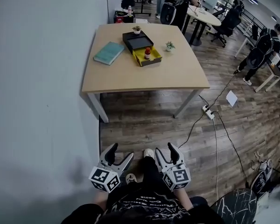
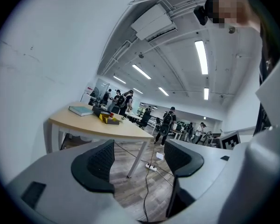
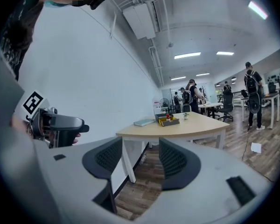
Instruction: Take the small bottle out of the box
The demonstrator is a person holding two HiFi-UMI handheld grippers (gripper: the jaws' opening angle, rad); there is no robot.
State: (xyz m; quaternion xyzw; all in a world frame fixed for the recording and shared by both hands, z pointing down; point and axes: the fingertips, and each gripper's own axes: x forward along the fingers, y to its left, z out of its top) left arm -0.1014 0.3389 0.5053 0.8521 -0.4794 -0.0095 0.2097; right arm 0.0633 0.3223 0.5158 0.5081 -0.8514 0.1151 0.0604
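A small bottle [image 1: 147, 53] with a red cap stands in the yellow tray of a black box [image 1: 140, 45] on a wooden table [image 1: 177, 73] far ahead. It also shows as a red speck [image 3: 167, 117] in the right gripper view. Both grippers are held low near my body, well short of the table. My left gripper [image 1: 120, 155] is open with nothing between its pads [image 2: 95, 164]. My right gripper [image 1: 164, 153] is open and empty too, its pads [image 3: 175, 160] apart.
A teal book [image 1: 109, 52] lies left of the box, and two small potted plants [image 1: 170, 45] stand on the table. A white wall [image 1: 37, 78] runs along the left. A power strip [image 1: 208, 111] and cables lie on the wood floor. People and office chairs are beyond.
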